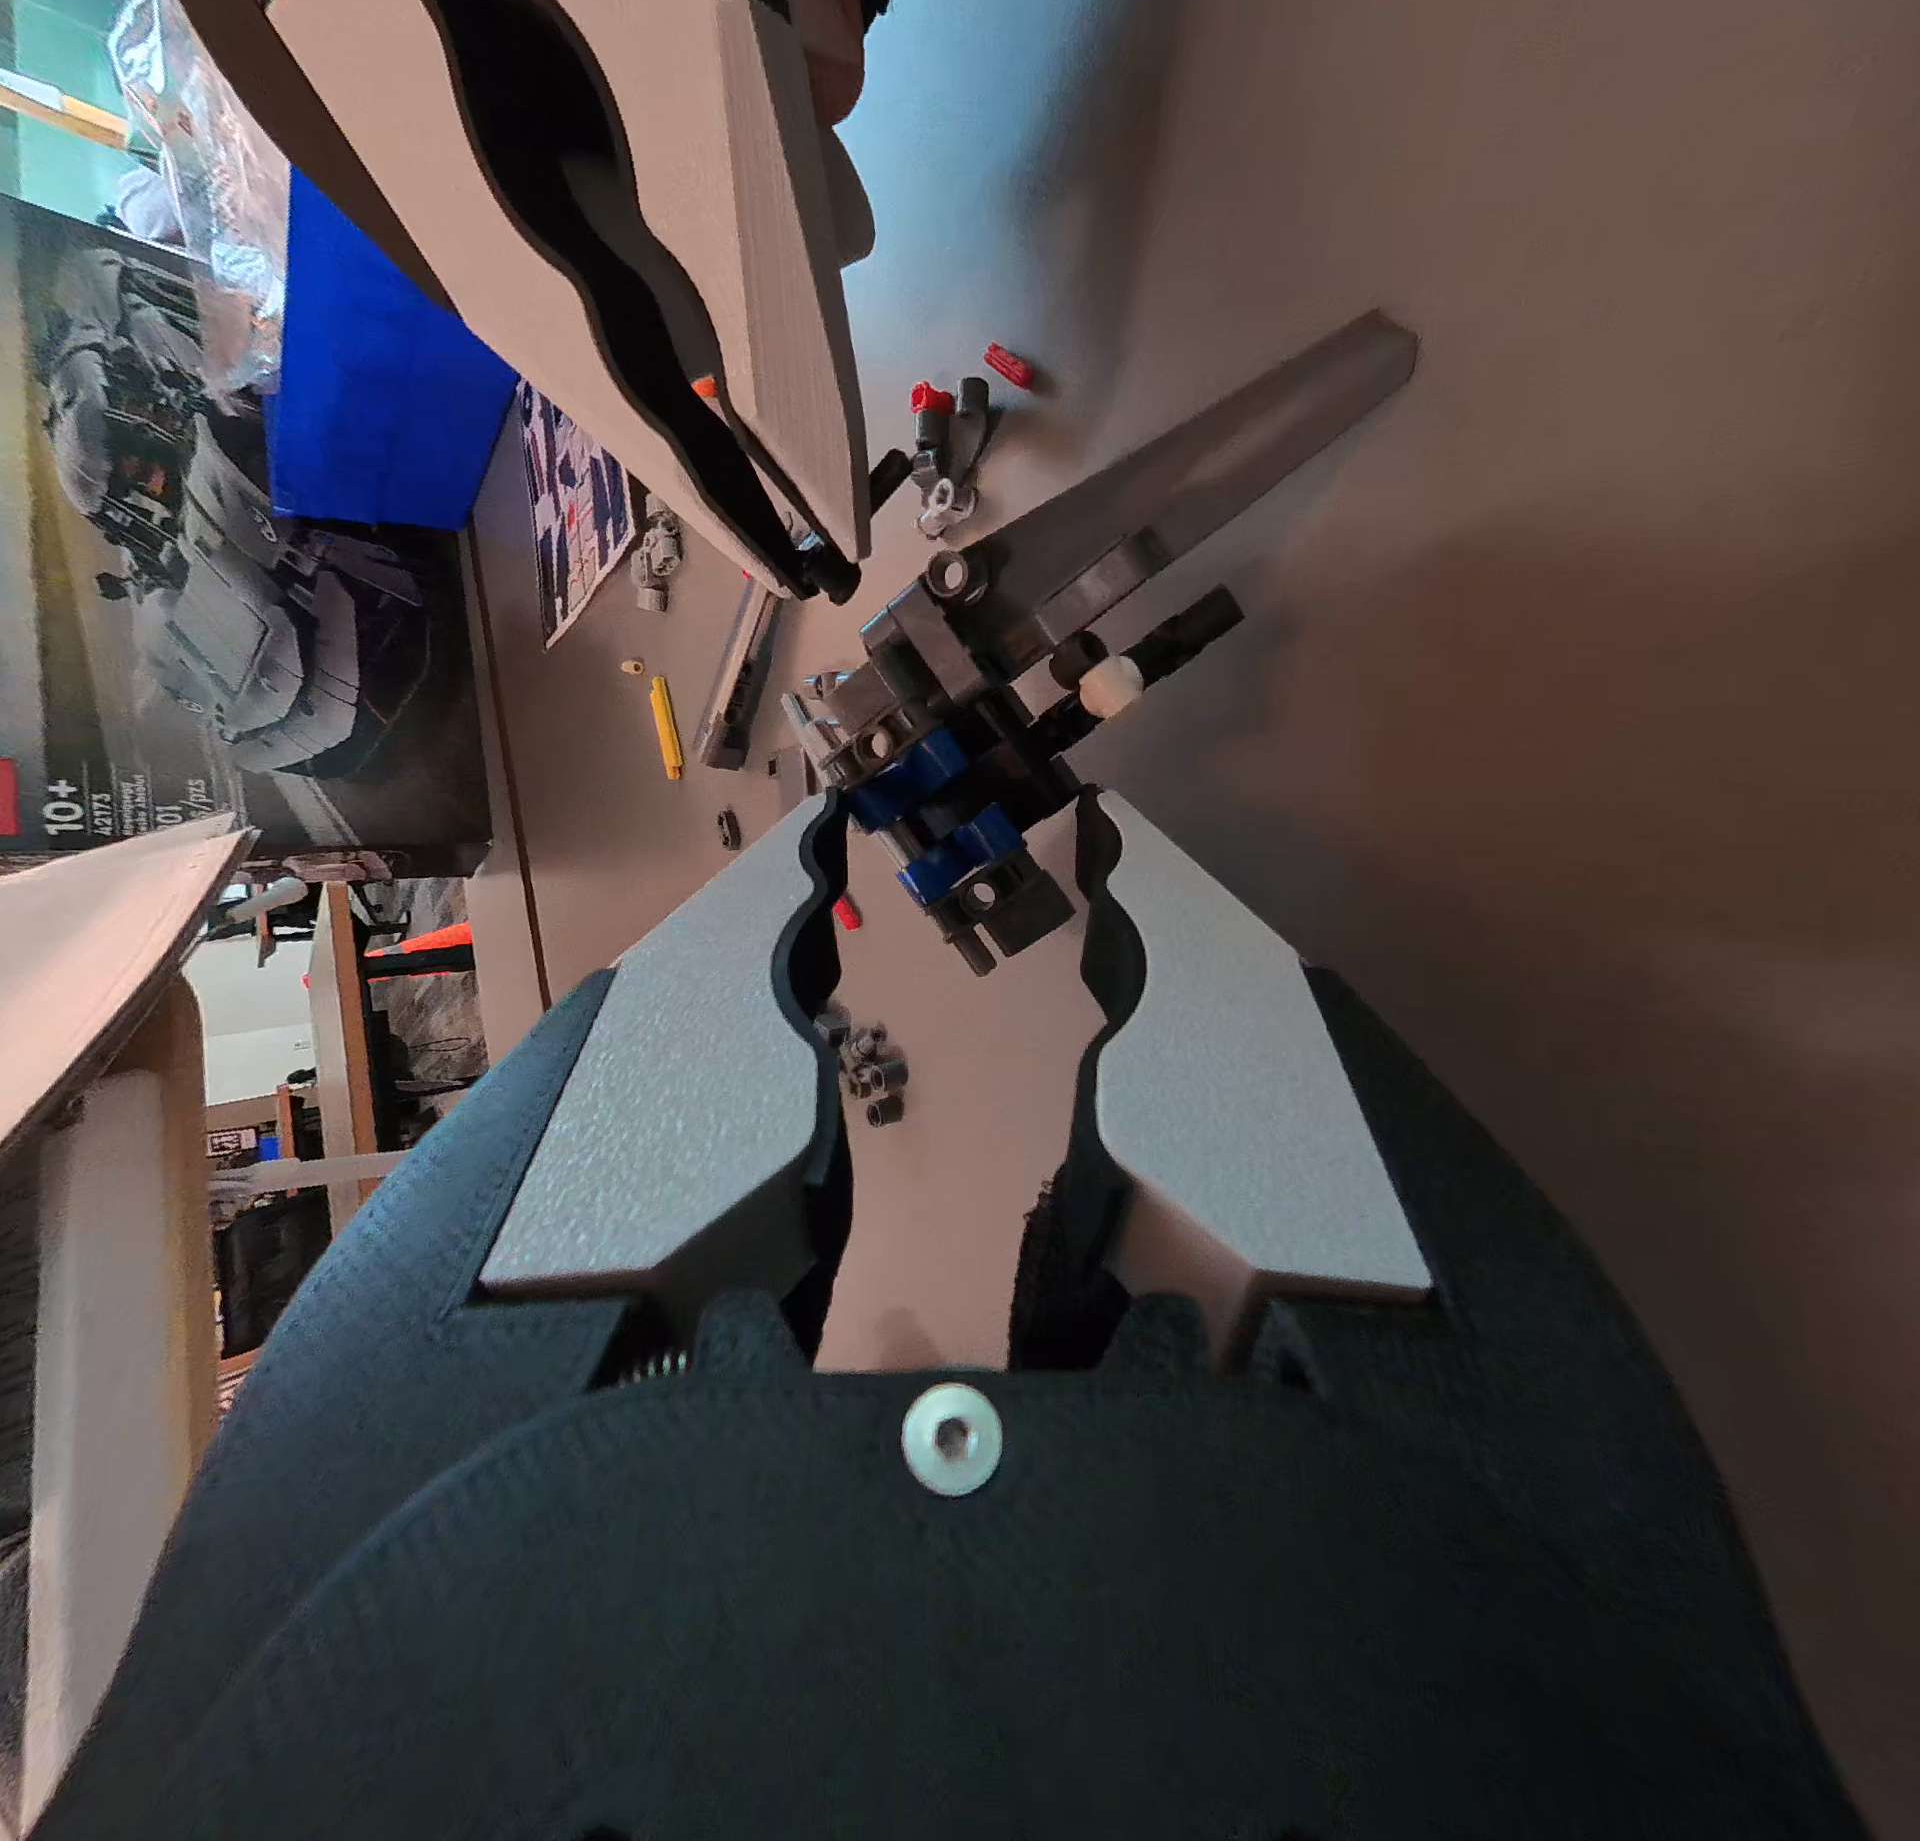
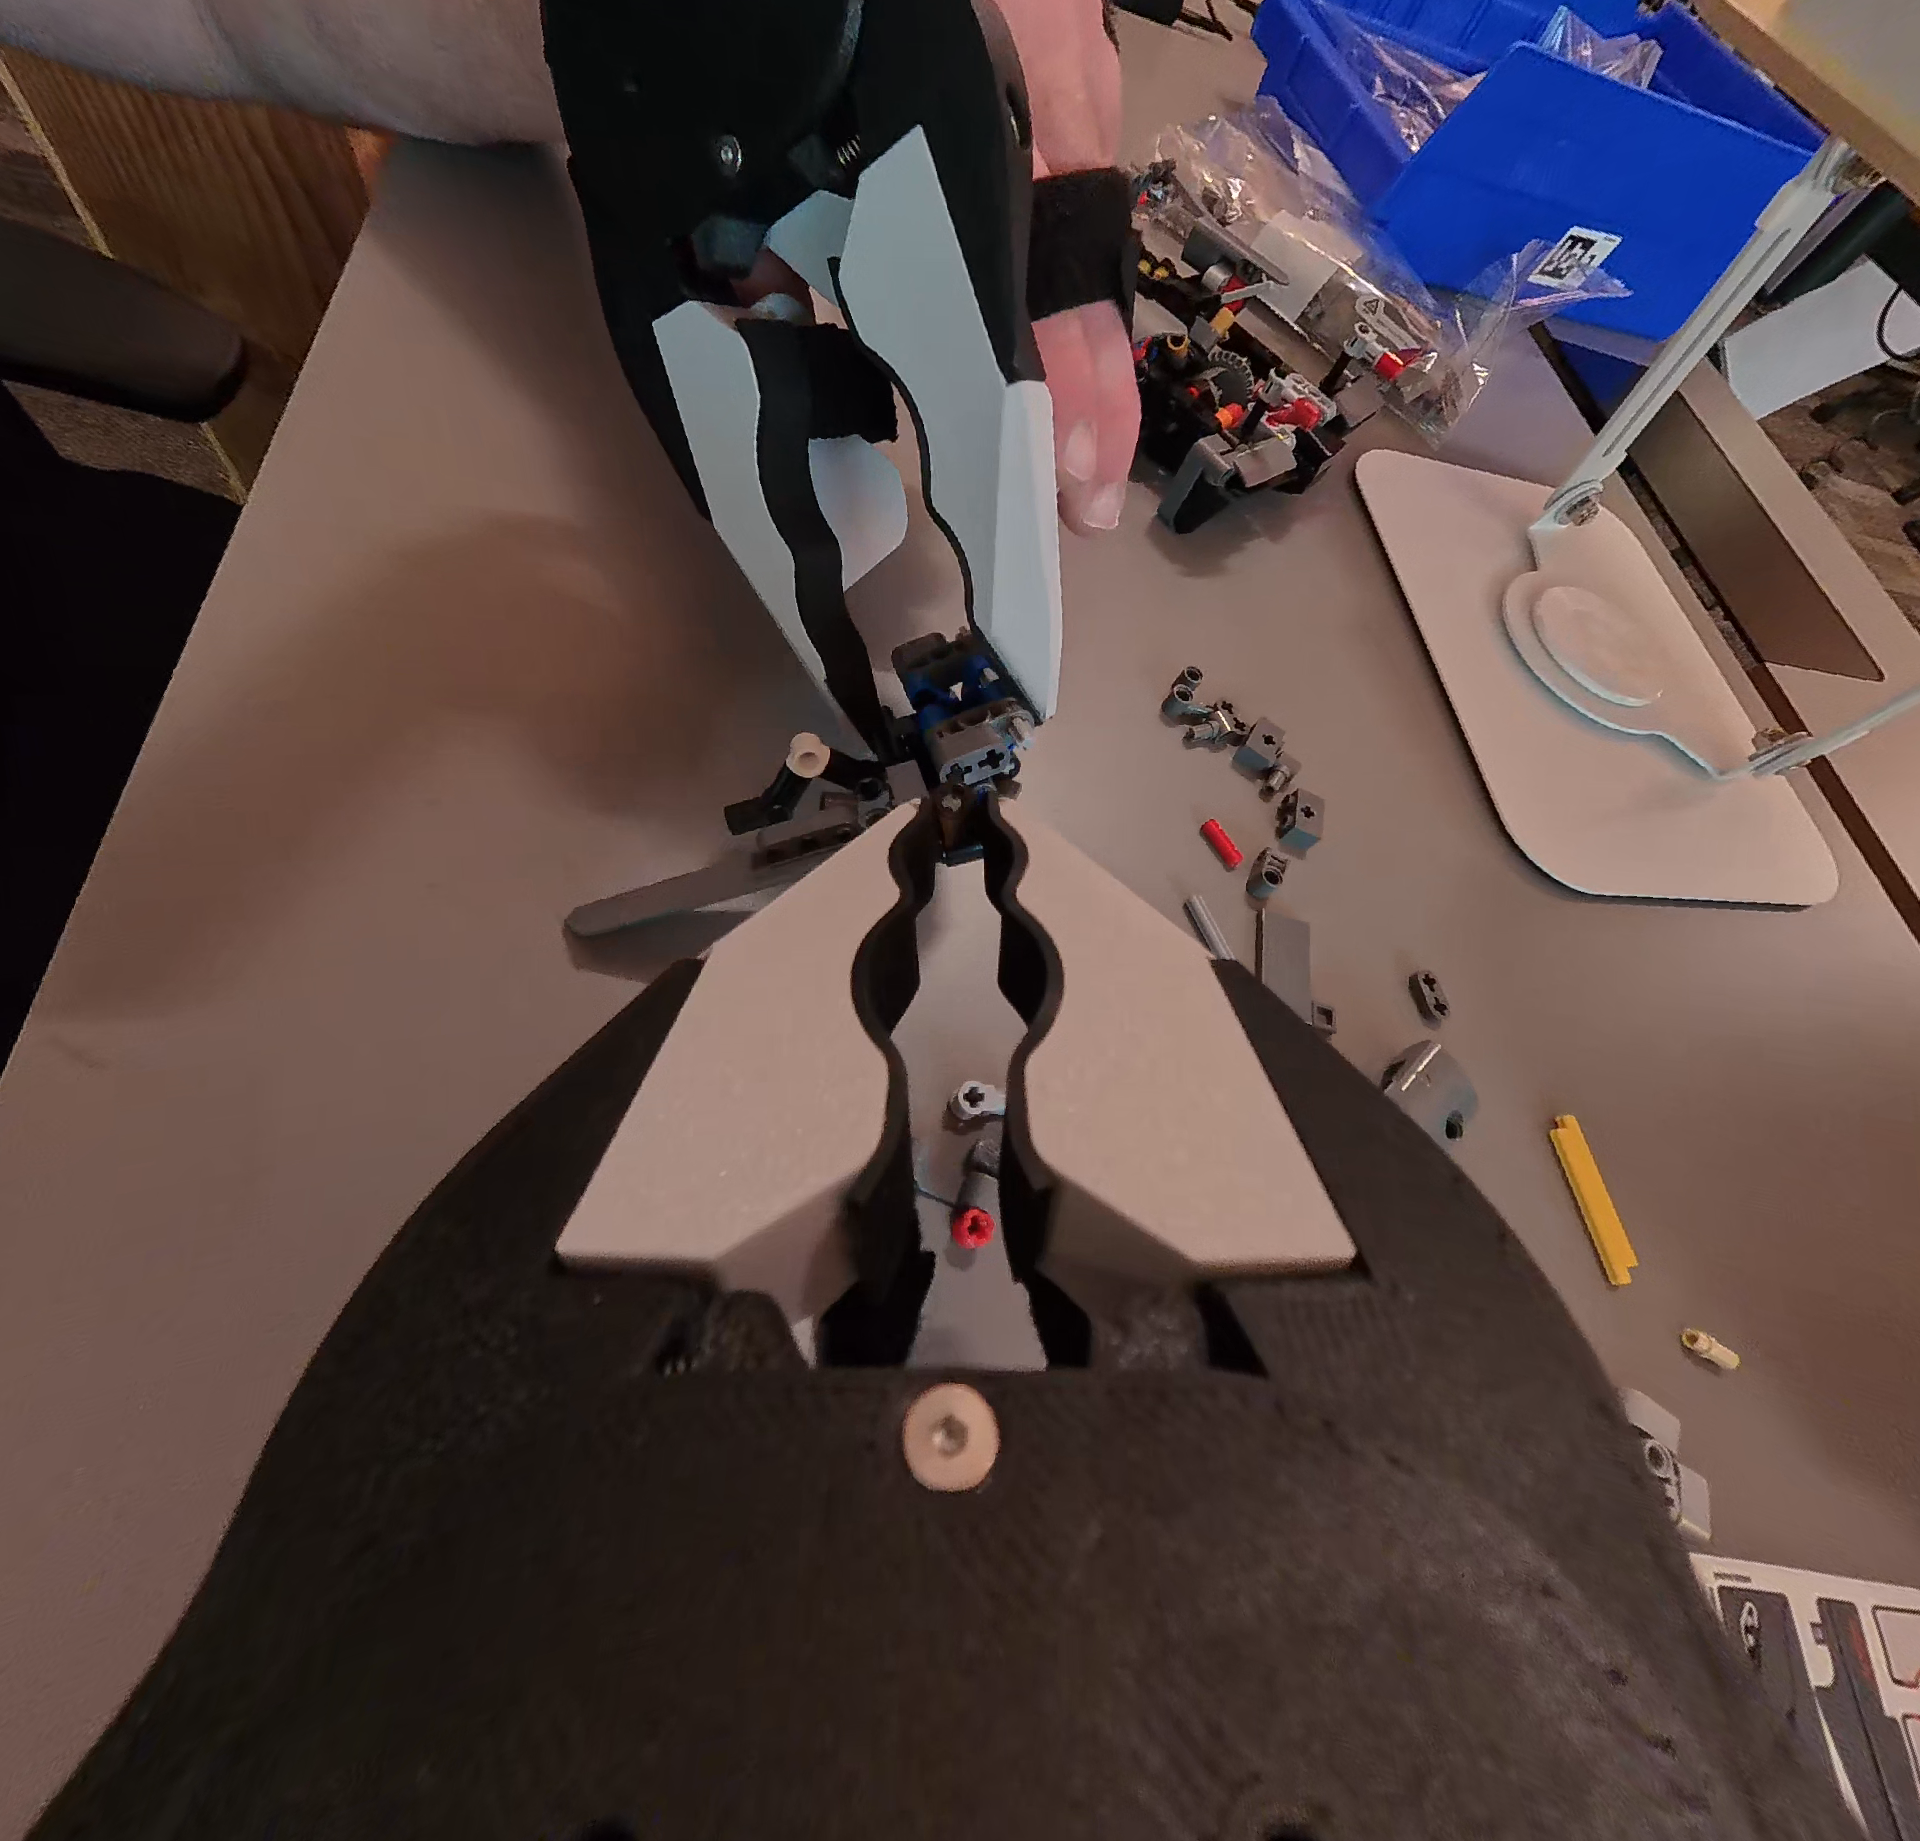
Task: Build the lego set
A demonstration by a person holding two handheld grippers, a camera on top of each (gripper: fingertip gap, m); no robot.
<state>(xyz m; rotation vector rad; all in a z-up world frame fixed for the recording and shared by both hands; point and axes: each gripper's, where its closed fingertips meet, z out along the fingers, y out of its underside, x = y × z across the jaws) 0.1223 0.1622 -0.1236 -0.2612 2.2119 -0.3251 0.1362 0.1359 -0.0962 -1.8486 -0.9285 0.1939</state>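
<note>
A small lego assembly (image 1: 935,742) of blue, grey and black technic pieces has a long grey panel (image 1: 1236,441) and a white ball (image 1: 1110,688). My left gripper (image 1: 956,815) is shut on its blue end and holds it just above the table. In the right wrist view the left gripper (image 2: 951,695) comes down from above onto the assembly (image 2: 977,742). My right gripper (image 2: 956,817) is shut on a small dark pin (image 2: 956,830), with its tips right at the assembly's near end. In the left wrist view the right gripper (image 1: 831,578) comes in from the upper left.
Loose parts lie on the grey table: a yellow axle (image 2: 1595,1209), a red pin (image 2: 1221,841), grey connectors (image 2: 1257,742) and small black pins (image 1: 873,1064). A bag of parts (image 2: 1299,316), blue bins (image 2: 1558,108), a white stand base (image 2: 1590,700), the set's box (image 1: 208,544) and a sticker sheet (image 1: 577,513) surround the work area. My right fingertips sit around 5 centimetres from my left ones. Both grippers' tips are roughly 20 centimetres from the yellow axle (image 2: 1595,1209). Seen from the left wrist view (image 1: 666,717) as well.
</note>
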